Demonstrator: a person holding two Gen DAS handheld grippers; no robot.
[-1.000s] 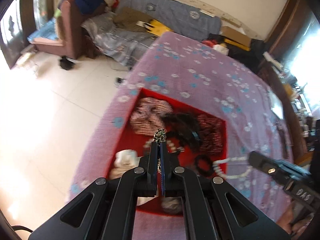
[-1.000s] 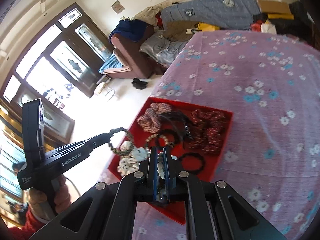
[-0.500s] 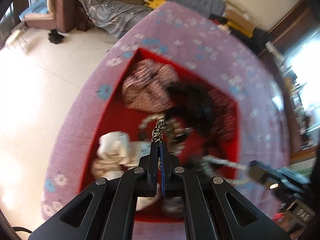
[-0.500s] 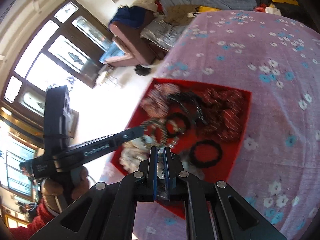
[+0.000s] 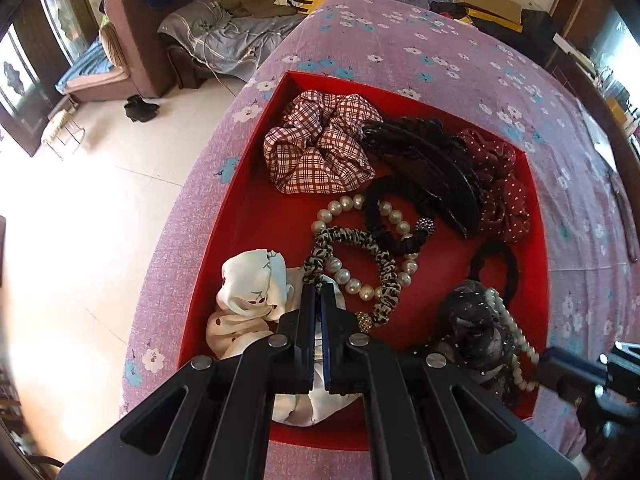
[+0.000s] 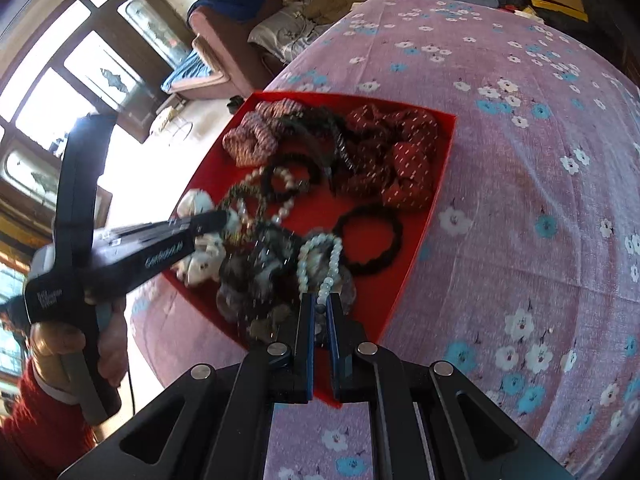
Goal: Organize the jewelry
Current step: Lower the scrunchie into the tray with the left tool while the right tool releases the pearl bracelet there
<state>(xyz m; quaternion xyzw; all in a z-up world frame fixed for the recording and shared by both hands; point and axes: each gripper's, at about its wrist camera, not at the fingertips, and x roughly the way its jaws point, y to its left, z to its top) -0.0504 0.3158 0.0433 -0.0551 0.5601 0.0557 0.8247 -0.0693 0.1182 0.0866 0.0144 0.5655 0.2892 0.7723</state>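
Note:
A red tray (image 5: 236, 236) (image 6: 424, 224) on a purple flowered bedspread holds hair ties and beads. My left gripper (image 5: 319, 289) is shut on a leopard-print hair tie (image 5: 352, 236), whose loop lies over a pearl bracelet (image 5: 362, 284) beside a white scrunchie (image 5: 252, 284). My right gripper (image 6: 319, 300) is shut on a pale bead bracelet (image 6: 320, 256) that drapes over a dark sequined scrunchie (image 6: 256, 276) at the tray's near edge. The left gripper (image 6: 222, 218) reaches in from the left in the right wrist view. The right gripper's tip (image 5: 560, 364) shows at the lower right of the left wrist view.
In the tray lie a plaid scrunchie (image 5: 320, 152), a black claw clip (image 5: 424, 164), a dark red dotted scrunchie (image 5: 500, 184) and a black hair band (image 6: 370, 240). A person's hand (image 6: 60, 340) in a red sleeve holds the left gripper. A tiled floor and sofa lie left.
Both grippers have dropped toward the tray with their pieces. The leopard tie and the bead bracelet now rest on the items in the tray instead of hanging above it.

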